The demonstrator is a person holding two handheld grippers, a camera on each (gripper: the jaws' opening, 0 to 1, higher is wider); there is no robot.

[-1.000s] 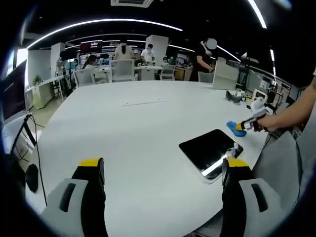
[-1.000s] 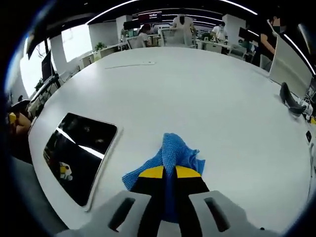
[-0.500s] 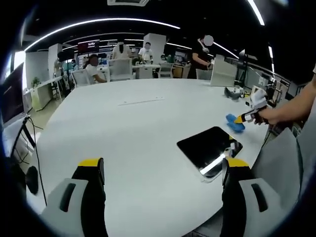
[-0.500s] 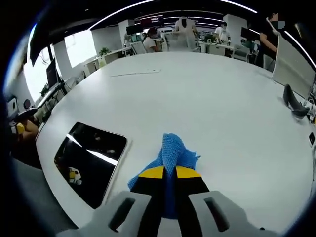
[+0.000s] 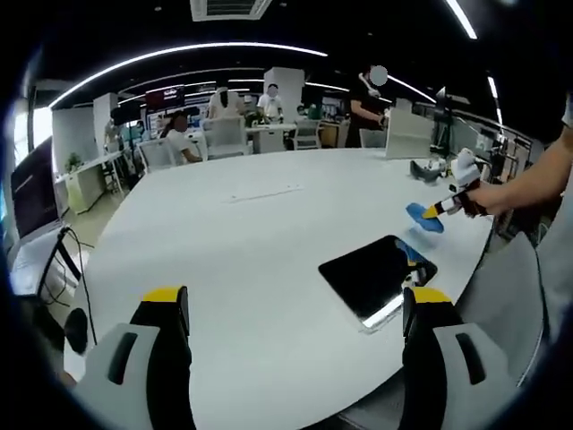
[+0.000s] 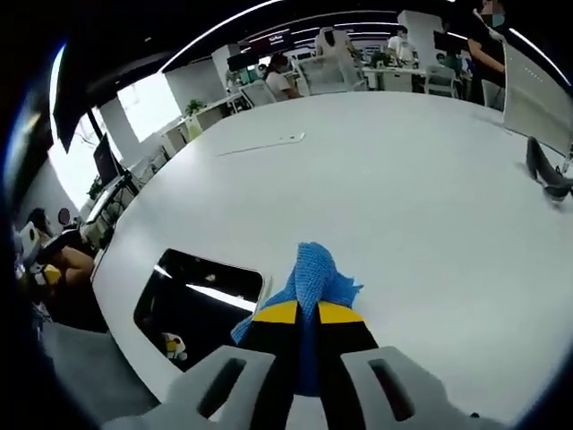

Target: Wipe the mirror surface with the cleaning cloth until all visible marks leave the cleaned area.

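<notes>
Blue cloth [image 6: 315,276] is pinched in my right gripper [image 6: 309,315], near the mirror [image 6: 201,303] at the table [image 6: 421,197] edge. My left gripper [image 5: 291,309] hangs wide apart, holding nothing.

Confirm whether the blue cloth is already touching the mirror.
No: the right gripper holds the blue cloth in the air beside the mirror.

Left gripper [image 5: 291,309]: jaws wide apart, nothing between them, held level above table edge. Right gripper [image 6: 310,313]: jaws pinched on cloth [image 6: 315,277], held off to right in person's hand [image 5: 488,199], forearm extended.
</notes>
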